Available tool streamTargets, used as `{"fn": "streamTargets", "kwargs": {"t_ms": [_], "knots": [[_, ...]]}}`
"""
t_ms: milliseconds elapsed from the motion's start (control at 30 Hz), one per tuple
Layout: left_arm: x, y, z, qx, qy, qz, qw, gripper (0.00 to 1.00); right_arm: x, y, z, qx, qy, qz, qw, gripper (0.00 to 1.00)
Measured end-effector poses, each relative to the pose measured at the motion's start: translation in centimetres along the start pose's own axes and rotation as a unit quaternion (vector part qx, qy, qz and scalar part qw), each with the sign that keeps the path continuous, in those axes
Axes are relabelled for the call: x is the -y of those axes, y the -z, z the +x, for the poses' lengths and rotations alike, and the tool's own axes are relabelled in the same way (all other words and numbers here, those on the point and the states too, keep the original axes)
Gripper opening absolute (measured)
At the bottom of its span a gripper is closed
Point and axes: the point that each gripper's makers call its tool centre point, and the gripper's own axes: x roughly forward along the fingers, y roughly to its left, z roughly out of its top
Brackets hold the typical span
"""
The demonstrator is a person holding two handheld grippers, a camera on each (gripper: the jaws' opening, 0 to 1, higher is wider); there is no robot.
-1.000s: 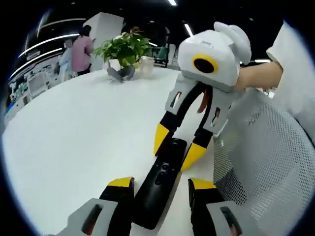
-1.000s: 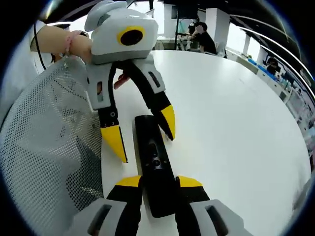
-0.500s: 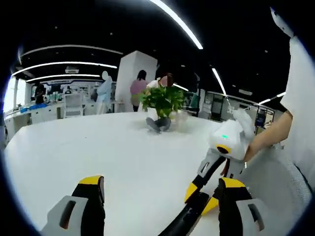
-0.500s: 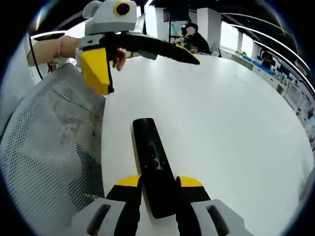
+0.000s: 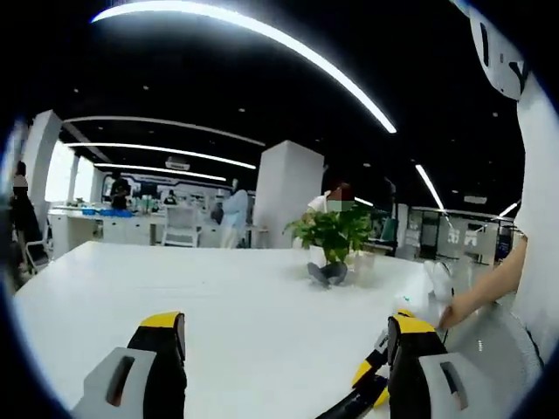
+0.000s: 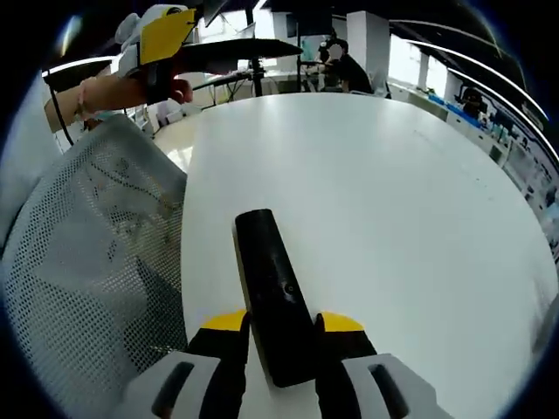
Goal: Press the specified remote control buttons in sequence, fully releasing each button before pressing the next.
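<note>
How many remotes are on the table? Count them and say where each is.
1. The black remote lies on the white table, its near end between the right gripper's jaws. Others may sit outside these views.

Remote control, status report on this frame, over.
Right hand-held gripper shut on remote control, flat on white table. Left hand-held gripper open, raised clear above it. Nothing blocking; mesh chair back alongside.

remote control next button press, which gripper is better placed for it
Left, probably. The right gripper is shut on the remote control, steadying it on the white table, so it cannot press. The left gripper is free, jaws open, though raised above the table, so it must come down first.
</note>
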Motion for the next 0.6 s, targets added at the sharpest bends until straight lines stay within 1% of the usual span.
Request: {"fn": "streamTargets", "kwargs": {"t_ms": [100, 167, 233, 267, 300, 467, 600], "knots": [[-1.4, -0.5, -1.4, 0.011, -0.04, 0.018, 0.999, 1.0, 0.4, 0.2, -0.4, -0.003, 0.005, -0.001, 1.0, 0.28], [-1.7, -0.8, -2.0, 0.018, -0.05, 0.018, 0.9984, 1.0, 0.6, 0.3, -0.7, -0.002, 0.005, 0.003, 1.0, 0.27], [-1.4, -1.0, -2.0, 0.019, -0.057, 0.022, 0.998, 1.0, 0.6, 0.4, -0.7, -0.005, 0.003, 0.003, 1.0, 0.27], [-1.6, -1.3, -2.1, 0.02, -0.067, 0.036, 0.9969, 1.0, 0.5, 0.6, -0.6, -0.009, 0.0, -0.001, 1.0, 0.26], [-1.5, -1.4, -2.1, 0.02, -0.07, 0.04, 0.9965, 1.0, 0.4, 0.7, -0.6, -0.012, -0.004, -0.005, 0.9999, 0.24], [-1.8, -1.6, -2.0, 0.023, -0.08, 0.042, 0.9956, 1.0, 0.6, 0.6, -0.6, -0.024, -0.007, -0.033, 0.9991, 0.24], [-1.7, -1.3, -1.9, 0.016, -0.078, 0.036, 0.9962, 1.0, 1.2, 0.3, -0.7, -0.029, -0.007, -0.042, 0.9987, 0.22]]}}
